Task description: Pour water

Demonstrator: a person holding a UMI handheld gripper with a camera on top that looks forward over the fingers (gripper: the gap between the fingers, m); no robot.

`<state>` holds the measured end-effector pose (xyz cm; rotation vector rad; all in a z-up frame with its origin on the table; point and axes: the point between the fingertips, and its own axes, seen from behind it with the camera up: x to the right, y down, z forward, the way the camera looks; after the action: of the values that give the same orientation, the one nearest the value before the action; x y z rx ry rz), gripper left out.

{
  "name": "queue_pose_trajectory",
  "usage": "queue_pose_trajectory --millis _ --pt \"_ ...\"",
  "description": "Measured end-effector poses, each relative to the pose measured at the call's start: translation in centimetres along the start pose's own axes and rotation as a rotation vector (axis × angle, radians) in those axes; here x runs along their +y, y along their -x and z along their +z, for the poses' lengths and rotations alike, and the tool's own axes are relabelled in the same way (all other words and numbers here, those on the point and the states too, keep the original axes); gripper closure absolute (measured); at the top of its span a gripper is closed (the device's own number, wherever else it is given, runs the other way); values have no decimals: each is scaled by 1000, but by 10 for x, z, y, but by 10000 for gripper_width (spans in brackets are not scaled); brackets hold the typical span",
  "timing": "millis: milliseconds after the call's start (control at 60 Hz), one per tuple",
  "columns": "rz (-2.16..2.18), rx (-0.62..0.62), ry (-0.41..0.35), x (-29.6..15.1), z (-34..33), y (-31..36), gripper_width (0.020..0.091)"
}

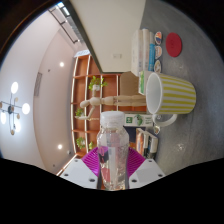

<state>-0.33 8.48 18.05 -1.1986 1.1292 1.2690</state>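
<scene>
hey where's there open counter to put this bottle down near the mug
The gripper holds the water bottle, tilted toward the striped mug. Bare counter lies beside the mug, on the side away from the containers and red lid. That far end is crowded.

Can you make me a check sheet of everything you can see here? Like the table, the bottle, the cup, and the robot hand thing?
Surface: a pale countertop, seen tilted in the gripper view.
Job's things: a clear water bottle with a white cap stands between the fingers; a yellow-striped mug lies beyond it, its opening facing the bottle.
Clutter: a clear container and a red round lid sit past the mug; small boxes near the mug's base.
Gripper: gripper with both pink pads pressing on the bottle.
Cables: nothing seen.
Surroundings: a wooden shelf with plants, and ceiling lights.
</scene>
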Motion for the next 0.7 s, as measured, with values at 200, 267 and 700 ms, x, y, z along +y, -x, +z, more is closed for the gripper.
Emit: queue_pose_trajectory --millis 200,267,700 --pt "303 -60 -67 -36 13 6 765" --pt "385 -62 -90 -46 14 0 766" --pt "396 -13 -75 -47 17 -14 764"
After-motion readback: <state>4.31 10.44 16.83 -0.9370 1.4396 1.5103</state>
